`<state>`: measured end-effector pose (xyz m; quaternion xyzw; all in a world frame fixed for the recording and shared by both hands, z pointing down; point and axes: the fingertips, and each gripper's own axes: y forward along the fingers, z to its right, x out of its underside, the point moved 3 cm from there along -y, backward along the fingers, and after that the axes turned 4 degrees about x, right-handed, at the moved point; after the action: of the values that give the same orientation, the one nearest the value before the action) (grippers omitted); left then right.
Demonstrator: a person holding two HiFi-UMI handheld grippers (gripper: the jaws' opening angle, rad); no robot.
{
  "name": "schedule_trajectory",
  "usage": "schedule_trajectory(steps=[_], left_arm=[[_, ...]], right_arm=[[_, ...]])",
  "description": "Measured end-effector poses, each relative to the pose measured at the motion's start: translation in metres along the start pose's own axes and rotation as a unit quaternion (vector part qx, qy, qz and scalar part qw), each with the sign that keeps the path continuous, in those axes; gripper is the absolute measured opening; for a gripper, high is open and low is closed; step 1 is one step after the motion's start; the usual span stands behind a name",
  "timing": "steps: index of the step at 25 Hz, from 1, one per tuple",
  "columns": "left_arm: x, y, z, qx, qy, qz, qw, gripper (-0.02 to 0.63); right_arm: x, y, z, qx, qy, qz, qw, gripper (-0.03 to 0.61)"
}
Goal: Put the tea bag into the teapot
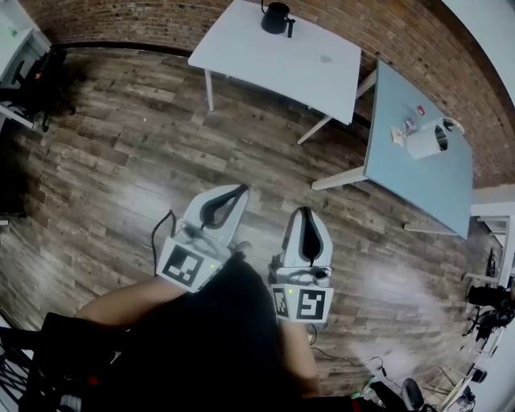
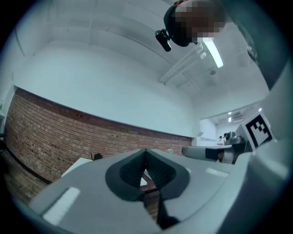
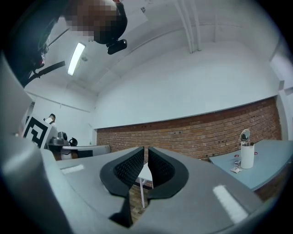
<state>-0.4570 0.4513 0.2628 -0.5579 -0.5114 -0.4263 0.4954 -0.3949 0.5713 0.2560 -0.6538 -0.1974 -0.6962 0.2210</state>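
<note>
- While the person is standing on the wood floor (image 1: 121, 145), both hands are holding the grippers out in front of the body, side by side and roughly level, aiming toward the tables.
- Left gripper (image 1: 239, 191) is angling slightly toward the right; its jaws are sitting closed tip to tip with nothing between them.
- Right gripper (image 1: 304, 212) is pointing straight ahead; its jaws are pressing together too, empty.
- Tea bag (image 1: 397, 136), a small pale packet, is lying on the grey-blue table (image 1: 418, 185) ahead to the right, just beside the white teapot (image 1: 425, 140), whose lid is standing up; both are sitting well apart from the grippers.
- Black kettle (image 1: 276, 18) is standing at the far edge of the white table (image 1: 273, 64), near the brick wall (image 1: 386, 32).
- Bare floor is lying open between the grippers and both tables; a gap is running between the two tables.
</note>
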Motion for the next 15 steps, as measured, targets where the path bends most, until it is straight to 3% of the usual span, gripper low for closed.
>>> schedule_trajectory(steps=[10,15], left_arm=[[0.005,0.017,0.006,-0.023,0.008,0.012,0.9996,-0.001],[0.010,0.035,0.014,-0.027,0.011,0.012,0.9995,-0.002]], right_arm=[[0.002,0.009,0.021,-0.031,0.006,0.009,0.999,0.003],[-0.001,0.011,0.034,-0.037,-0.039,0.012,0.998,0.003]])
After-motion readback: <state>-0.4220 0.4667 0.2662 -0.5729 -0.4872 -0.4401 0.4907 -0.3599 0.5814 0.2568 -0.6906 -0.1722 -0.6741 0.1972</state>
